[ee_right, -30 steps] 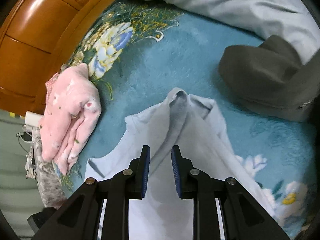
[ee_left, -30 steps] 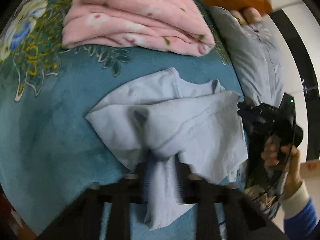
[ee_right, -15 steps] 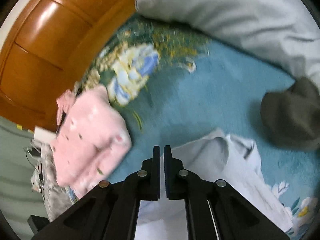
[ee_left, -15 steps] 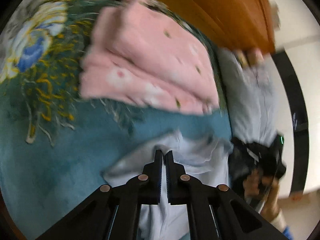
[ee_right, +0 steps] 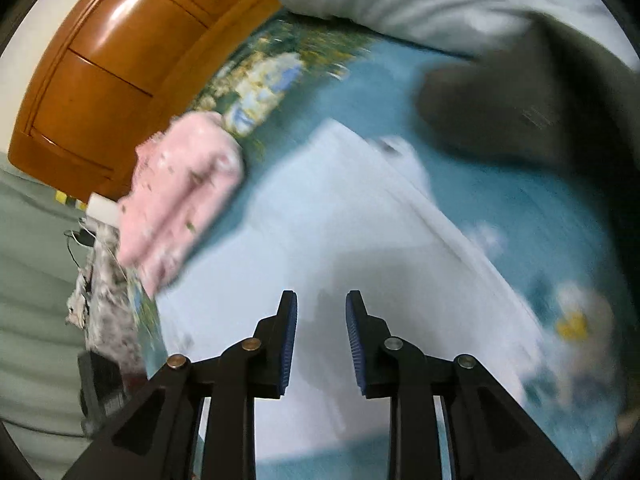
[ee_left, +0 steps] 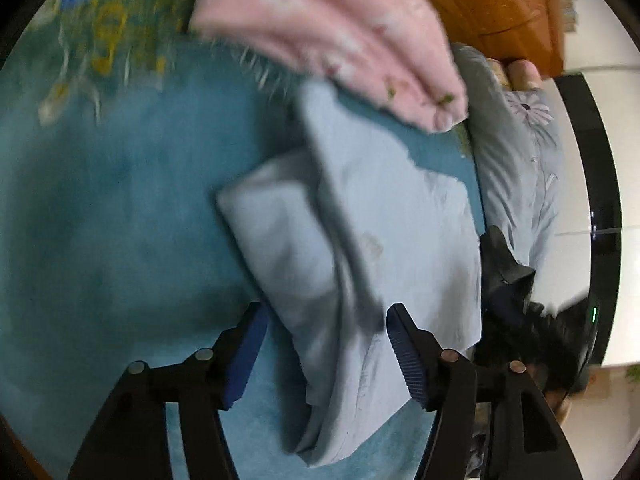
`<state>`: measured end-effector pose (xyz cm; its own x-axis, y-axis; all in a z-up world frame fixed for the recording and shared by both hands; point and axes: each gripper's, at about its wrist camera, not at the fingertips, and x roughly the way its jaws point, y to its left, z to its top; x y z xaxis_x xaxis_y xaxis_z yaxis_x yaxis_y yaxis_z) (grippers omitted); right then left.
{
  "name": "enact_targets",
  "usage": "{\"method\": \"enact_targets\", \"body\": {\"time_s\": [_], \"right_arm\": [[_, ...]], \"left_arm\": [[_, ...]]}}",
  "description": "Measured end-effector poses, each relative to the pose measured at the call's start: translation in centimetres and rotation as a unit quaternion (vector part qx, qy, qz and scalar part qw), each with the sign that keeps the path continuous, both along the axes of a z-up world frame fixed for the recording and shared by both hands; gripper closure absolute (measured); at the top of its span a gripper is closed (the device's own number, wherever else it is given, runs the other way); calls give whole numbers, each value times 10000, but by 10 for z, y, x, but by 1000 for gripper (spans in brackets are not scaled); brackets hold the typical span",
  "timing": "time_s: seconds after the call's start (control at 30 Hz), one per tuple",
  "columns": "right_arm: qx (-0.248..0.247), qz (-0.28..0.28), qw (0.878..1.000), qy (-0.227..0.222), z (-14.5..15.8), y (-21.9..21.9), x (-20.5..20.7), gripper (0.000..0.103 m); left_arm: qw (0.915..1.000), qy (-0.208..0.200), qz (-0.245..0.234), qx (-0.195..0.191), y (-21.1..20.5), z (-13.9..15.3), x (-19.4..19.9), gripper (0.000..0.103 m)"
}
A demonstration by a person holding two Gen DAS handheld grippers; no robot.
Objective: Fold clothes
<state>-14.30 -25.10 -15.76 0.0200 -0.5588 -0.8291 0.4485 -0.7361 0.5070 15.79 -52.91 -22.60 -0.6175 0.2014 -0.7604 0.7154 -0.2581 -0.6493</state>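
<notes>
Both the left gripper (ee_left: 326, 354) and right gripper (ee_right: 320, 340) hang wide, holding nothing, over the half-folded pale shirt (ee_left: 384, 248); next, pinch its near edge.

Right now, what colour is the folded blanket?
Pink, with small flecks; the blanket shows best in the left wrist view.

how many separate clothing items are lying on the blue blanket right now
3. A light blue garment lies below both tongs, a folded pink garment sits near the wooden headboard, and a dark grey garment is by the pillow. More may lie outside the views.
</notes>
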Motion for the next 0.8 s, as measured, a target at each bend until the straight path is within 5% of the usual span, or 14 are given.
{"method": "enact_targets", "body": {"time_s": [0.13,0.2,0.27,0.4,0.6,0.7,0.8], "right_arm": [[59,-209,9995,-227,-7,52,19,77],[76,-278,9990,-347,-10,69,27,77],[88,-299,9986,-431,-13,79,34,77],[-27,-330,9977,-583,-14,92,45,77],[-113,-43,9986,-508,-7,103,61,77],[-123,-3,9984,-549,-10,104,64,77],[-190,-54,9976,-658,-14,104,65,77]], "left_arm": [[9990,297,319,65,8,-3,0,42],[9986,270,454,55,8,-5,0,81],[9979,194,605,127,7,-9,1,86],[9948,236,964,206,14,-2,16,89],[9931,-53,1131,-293,16,27,65,89],[9943,-344,953,-344,18,37,65,89],[9935,-596,443,-866,33,73,34,89]]}}
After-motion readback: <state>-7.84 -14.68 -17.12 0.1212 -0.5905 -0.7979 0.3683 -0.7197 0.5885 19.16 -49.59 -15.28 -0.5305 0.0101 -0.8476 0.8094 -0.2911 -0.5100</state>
